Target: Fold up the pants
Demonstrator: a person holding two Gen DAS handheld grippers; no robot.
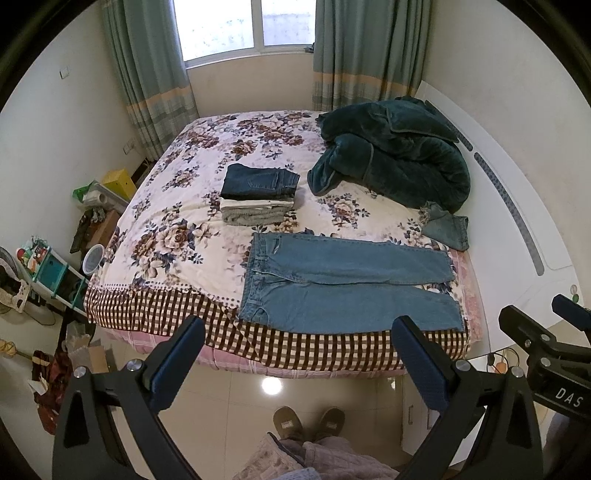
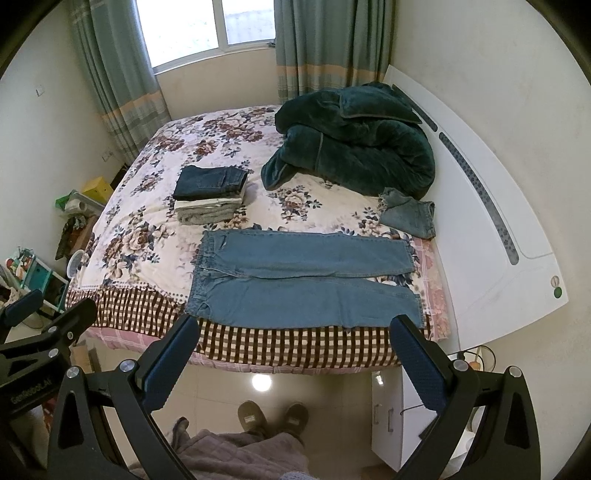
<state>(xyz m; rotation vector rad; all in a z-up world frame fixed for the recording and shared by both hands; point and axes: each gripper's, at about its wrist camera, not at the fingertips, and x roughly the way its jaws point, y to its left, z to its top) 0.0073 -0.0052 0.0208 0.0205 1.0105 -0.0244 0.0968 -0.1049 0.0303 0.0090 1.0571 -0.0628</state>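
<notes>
On the floral bed (image 1: 177,206), light blue jeans (image 1: 343,284) lie flat (legs rightward), beyond the left gripper (image 1: 299,328) and right gripper (image 2: 295,326), both spread apart and empty.

Both wrist cameras hang side by side off the foot of the bed (image 1: 155,310), high and well back, tilted down and facing the window (image 1: 243,26), the left view sitting further left, both sharing the spread jeans (image 2: 303,280) and floor.
</notes>
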